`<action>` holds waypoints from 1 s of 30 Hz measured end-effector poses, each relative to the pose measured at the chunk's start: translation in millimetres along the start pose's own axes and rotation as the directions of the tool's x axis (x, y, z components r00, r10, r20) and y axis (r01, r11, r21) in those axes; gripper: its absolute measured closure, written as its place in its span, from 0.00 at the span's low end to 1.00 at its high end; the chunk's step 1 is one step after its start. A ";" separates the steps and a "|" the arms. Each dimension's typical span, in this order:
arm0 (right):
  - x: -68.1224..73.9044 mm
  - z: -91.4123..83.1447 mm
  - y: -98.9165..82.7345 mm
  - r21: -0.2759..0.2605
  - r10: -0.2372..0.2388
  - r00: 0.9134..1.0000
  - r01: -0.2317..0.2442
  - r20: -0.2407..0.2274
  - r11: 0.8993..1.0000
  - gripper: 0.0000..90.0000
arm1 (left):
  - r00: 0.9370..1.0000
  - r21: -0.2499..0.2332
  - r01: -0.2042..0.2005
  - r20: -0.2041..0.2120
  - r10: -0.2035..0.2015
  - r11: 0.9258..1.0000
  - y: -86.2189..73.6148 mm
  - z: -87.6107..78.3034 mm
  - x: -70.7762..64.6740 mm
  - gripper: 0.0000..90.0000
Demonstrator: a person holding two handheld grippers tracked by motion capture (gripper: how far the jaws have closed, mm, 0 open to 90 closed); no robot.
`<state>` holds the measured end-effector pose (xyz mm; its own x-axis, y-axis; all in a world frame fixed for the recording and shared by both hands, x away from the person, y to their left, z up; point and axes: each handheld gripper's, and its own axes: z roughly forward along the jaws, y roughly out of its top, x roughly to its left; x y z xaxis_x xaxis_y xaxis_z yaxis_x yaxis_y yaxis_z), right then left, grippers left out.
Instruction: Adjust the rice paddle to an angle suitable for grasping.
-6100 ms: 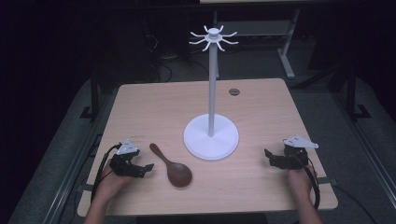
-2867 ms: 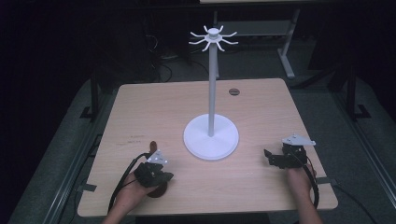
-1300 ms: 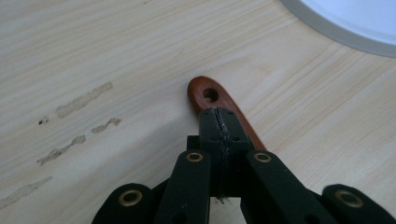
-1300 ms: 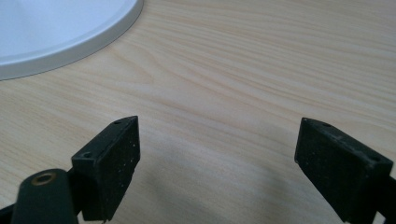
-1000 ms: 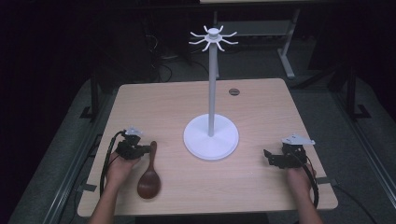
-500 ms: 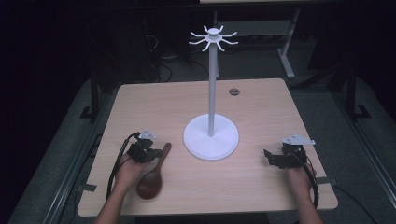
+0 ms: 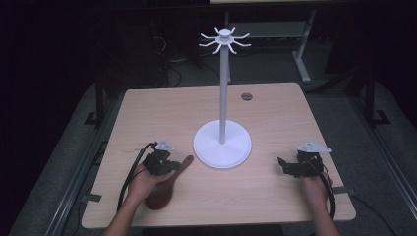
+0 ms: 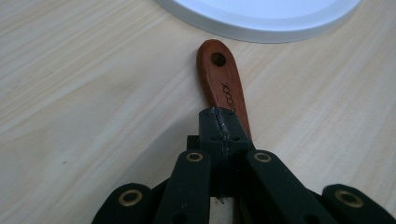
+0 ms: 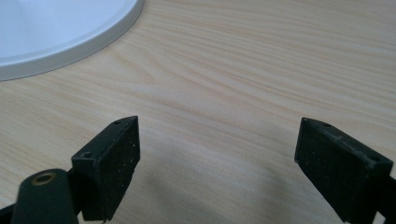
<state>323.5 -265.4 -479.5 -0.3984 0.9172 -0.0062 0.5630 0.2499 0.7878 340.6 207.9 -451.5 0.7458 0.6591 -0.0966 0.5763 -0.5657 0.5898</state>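
Down on the near left of the pale wooden table (image 7: 275,113), the left gripper (image 7: 173,166) has its two black jaws pressed tight together. In the left gripper view they meet right above the handle of a dark reddish-brown wooden spoon (image 8: 223,88), so the part of the handle under them is hidden. I cannot tell if they pinch the handle or just sit on top of it. The handle end with its small round hole pokes out past the jaws, close to the rim of the round white base of the tall white stand (image 7: 222,143). The spoon lies flat on the table. In the high view its bowl is partly covered by the person's left hand (image 7: 139,183) and looks dark and blurry.

Over on the near right, the right gripper (image 7: 284,166) rests low with its jaws spread wide apart. Bare table lies between them. Its view cuts off most of the white base at the top left.
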 end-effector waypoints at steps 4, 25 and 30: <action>-0.1 -0.1 0.0 0.000 0.001 1.000 -0.001 0.000 1.000 0.15 | 1.000 0.006 -0.010 0.019 0.010 1.000 1.2 2.8 -7.3 1.00; -0.1 0.1 0.1 0.003 -0.004 1.000 0.004 -0.001 1.000 0.15 | 0.997 0.104 -0.037 0.068 0.030 0.994 6.9 -19.6 -18.8 0.82; 0.1 0.1 0.1 0.003 -0.004 1.000 0.004 0.000 1.000 0.15 | 0.998 0.179 -0.041 0.043 0.034 0.983 13.4 -16.9 -25.9 0.73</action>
<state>323.6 -265.3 -479.5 -0.4013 0.9159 -0.0095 0.5635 0.2551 0.7858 323.4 191.6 -427.5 0.7788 0.6174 -0.1109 0.5955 -0.6722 0.4399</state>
